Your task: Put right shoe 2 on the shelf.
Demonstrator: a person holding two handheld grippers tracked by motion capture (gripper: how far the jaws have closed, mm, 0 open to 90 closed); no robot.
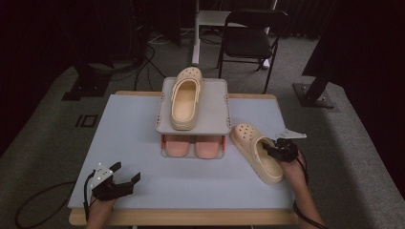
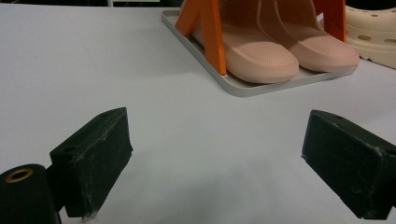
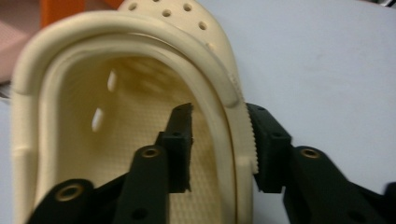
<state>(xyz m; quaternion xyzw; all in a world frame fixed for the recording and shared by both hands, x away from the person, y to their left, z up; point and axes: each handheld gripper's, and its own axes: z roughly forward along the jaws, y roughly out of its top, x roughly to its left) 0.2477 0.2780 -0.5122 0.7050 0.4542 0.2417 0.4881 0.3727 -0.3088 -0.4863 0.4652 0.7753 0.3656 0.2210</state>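
Note:
A cream clog point(image 1: 253, 148) lies on the table to the right of a small two-level rack point(image 1: 215, 114). My right gripper point(image 1: 273, 149) is at the clog's heel end, with one jaw inside the shoe and the other against the outer side wall. In the right gripper view the clog point(image 3: 93, 116) has its wall between the jaws of my right gripper point(image 3: 219, 112); the outer pad touches it, while a gap shows at the inner pad. A second cream clog point(image 1: 185, 98) rests on the rack's top shelf. My left gripper point(image 1: 128, 172) stands open and empty near the front left, also seen close up as the left gripper point(image 2: 217, 126).
A pair of pink slippers point(image 1: 195, 145) sits on the rack's lower tray point(image 2: 243, 88), between orange posts point(image 2: 212, 32). The pale blue table top point(image 1: 133, 138) spreads to the left. A black folding chair point(image 1: 248, 38) and cables stand on the floor behind.

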